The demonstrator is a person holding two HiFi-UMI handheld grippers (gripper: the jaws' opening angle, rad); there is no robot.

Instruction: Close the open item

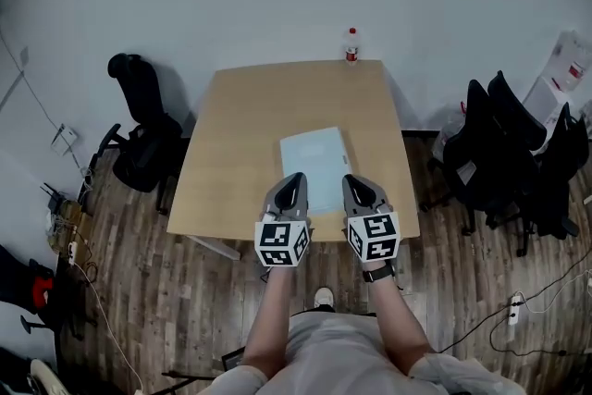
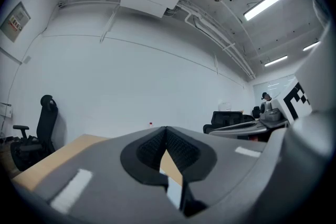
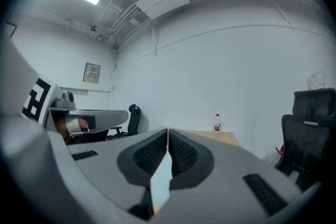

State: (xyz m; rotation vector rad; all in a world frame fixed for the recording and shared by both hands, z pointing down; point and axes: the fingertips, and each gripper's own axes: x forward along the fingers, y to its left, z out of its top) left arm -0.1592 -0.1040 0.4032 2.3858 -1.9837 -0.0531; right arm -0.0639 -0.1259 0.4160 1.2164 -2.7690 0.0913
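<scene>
Both pairs of jaws are pressed together at the tips with nothing between them. In the left gripper view the ribbed pads of the left gripper (image 2: 166,131) meet at a point, and only a sliver of table and something pale shows through the gap lower down. The right gripper (image 3: 167,132) looks the same, clenched on nothing.

From the head view the two grippers sit side by side over the near edge of the wooden table (image 1: 245,120), tips pointing toward the far edge. The thing to close, a pale blue flat rectangular item (image 1: 313,164), lies straight ahead of them on the table's near half, a little right of centre. Whether it is a folder, a thin box or something else cannot be told from here, nor which part of it stands open. A slightly lighter strip along its right side may be a flap.

Its long axis runs from the near edge toward the far edge, roughly in line with the jaws. The left tips overlap its near end, and the right tips sit at its near right corner, so both are about equally close. How high they are above it is unclear.

A small bottle (image 1: 351,44) with a red cap stands at the far edge, well apart. Black office chairs (image 1: 141,139) flank the table.
</scene>
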